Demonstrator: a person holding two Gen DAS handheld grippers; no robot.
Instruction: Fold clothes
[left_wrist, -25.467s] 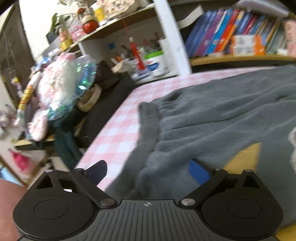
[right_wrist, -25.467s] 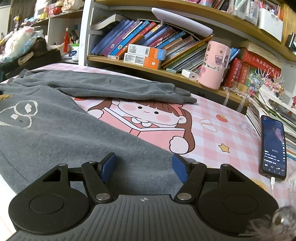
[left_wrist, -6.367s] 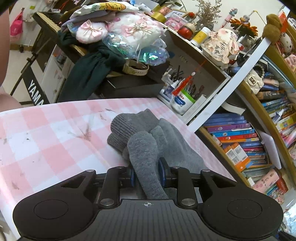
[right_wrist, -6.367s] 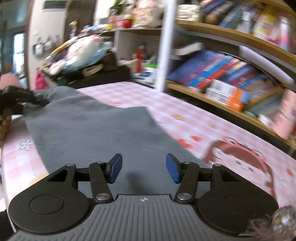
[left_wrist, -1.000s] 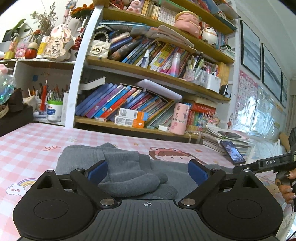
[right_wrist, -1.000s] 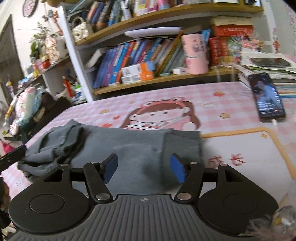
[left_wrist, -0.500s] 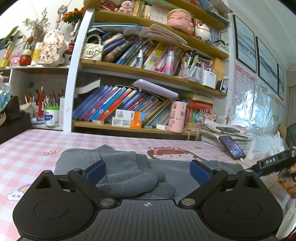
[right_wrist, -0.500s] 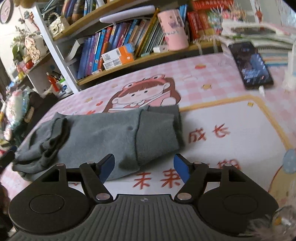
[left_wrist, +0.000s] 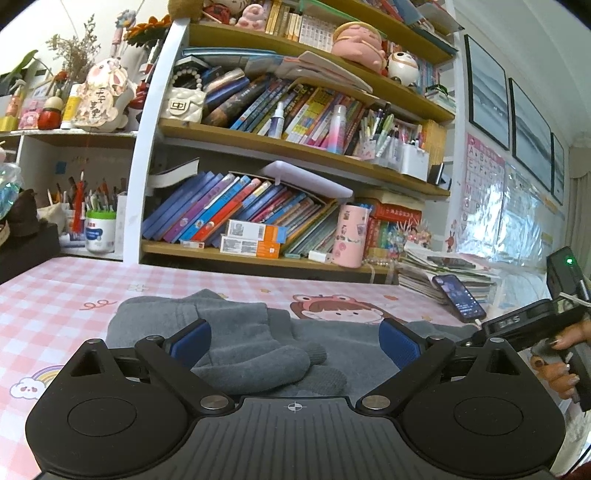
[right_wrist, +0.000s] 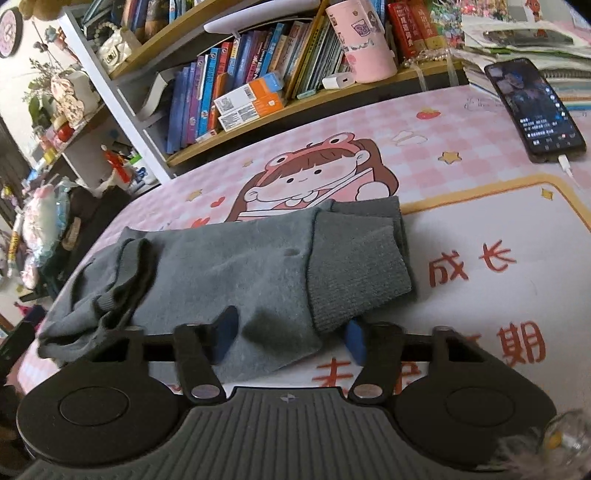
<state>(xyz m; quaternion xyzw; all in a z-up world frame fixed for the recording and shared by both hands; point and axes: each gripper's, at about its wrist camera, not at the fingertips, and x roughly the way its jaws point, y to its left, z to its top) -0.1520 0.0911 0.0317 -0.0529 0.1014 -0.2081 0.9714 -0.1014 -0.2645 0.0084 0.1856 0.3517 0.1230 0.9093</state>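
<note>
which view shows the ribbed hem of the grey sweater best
The right wrist view: the ribbed hem of the grey sweater lies in full view, folded over. The left wrist view shows only bunched cuffs up close, the hem mostly hidden behind the jaws.

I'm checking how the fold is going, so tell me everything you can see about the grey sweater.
The grey sweater is a soft knit, folded into a long bundle lying flat on the pink checked table mat. Its ribbed hem end points toward the phone side; ribbed cuffs are bunched at the other end. The right tool is closing around its near edge; the left tool stands open above the cuffs.
</note>
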